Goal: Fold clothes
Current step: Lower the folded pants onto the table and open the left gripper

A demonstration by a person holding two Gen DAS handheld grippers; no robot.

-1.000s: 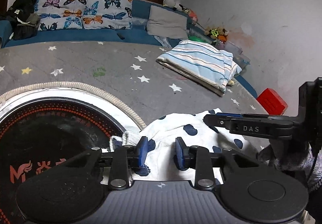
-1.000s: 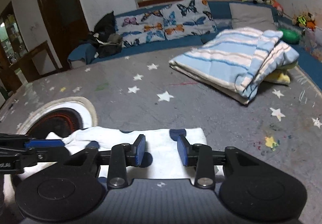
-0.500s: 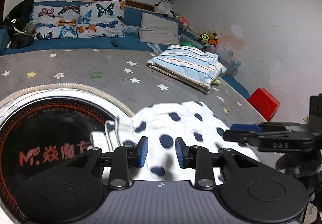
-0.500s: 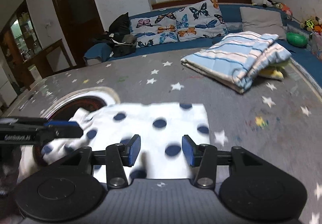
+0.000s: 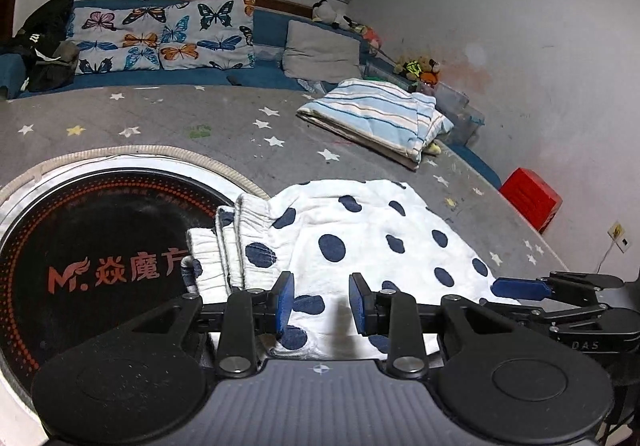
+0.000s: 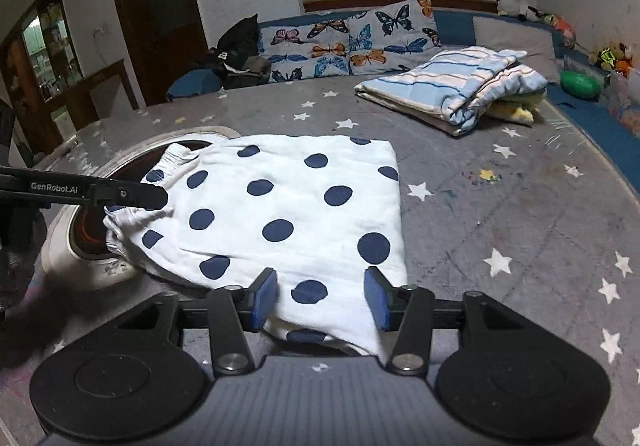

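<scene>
Your right gripper (image 6: 320, 300) has just been opening and drawing back — its jaws straddle the near edge of the white, navy-dotted cotton garment (image 6: 288, 205) without pinching. The fold lies flat on the grey star-print mat (image 6: 500, 213). Your left gripper (image 5: 320, 304) stands part-open, empty, over the waistband end — this fold looks done.

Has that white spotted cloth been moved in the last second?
Yes. The spotted cloth was bunched low by the right gripper; now it lies spread out, its far edge nearer the striped blanket. The gripper's jaws have just been opening.
</scene>
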